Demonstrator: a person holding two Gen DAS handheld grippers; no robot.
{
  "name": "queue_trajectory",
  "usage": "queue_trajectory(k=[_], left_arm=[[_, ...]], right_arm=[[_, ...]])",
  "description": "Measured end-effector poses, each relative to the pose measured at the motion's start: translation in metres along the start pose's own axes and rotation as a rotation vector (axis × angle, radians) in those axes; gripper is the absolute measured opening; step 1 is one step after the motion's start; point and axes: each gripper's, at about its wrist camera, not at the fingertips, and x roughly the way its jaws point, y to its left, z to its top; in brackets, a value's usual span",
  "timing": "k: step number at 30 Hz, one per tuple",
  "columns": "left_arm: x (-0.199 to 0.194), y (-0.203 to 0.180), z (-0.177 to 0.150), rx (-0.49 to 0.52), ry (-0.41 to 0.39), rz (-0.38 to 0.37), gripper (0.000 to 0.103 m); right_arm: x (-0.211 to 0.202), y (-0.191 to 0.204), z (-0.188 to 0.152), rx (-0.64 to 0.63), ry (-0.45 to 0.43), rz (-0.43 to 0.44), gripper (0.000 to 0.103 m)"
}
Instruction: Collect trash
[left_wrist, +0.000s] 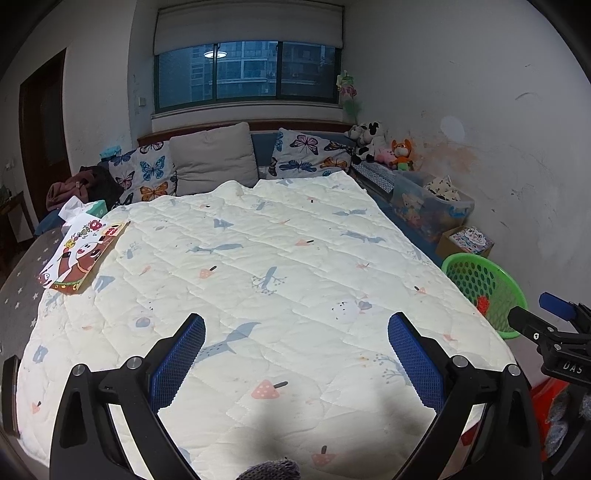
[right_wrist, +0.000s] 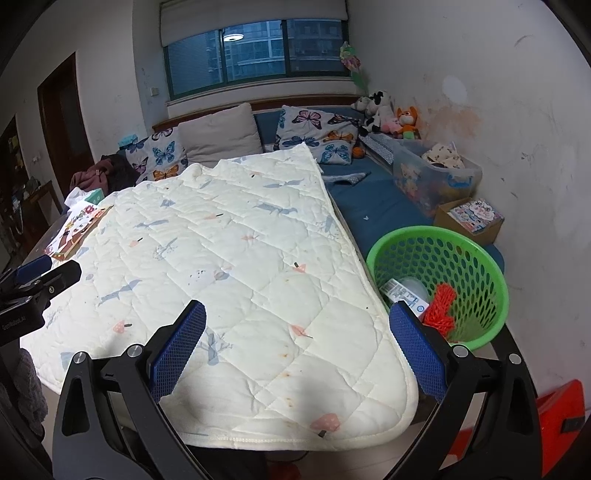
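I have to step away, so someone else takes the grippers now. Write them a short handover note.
Left gripper: open, holding nothing, above the quilted mat.
Right gripper: open, holding nothing, over the mat's near right corner beside the green basket.
Done: the basket already holds a red mesh piece, a labelled white packet and a clear plastic item.
Left: no loose trash shows on the mat. A cartoon-printed box and a tissue pack sit at its far left edge; judge whether either counts as trash.
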Motion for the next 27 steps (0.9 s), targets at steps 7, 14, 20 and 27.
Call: queue_trajectory(k=[7, 14, 20, 27], left_arm=[[-0.0002, -0.0054, 0.0007, 0.016, -0.002, -0.003, 0.096], [-0.0003, -0.0063, 0.0009, 0.015, -0.004, -0.005, 0.096], [-0.0002, -0.0050, 0.0006, 0.011, -0.001, -0.007, 0.096], [0.0003, -0.0046, -0.0001, 0.011, 0.001, -0.008, 0.096]], right_arm=[[0.0001, 0.0007, 0.0000, 0.000, 0.003, 0.004, 0.099], [0.0009, 0.0013, -0.0001, -0.001, 0.006, 0.004, 0.099], [0.0001, 0.0031, 0.0009, -0.004, 0.006, 0.006, 0.099], [0.0008, 0.0035, 0.0009, -0.003, 0.009, 0.008, 0.099]])
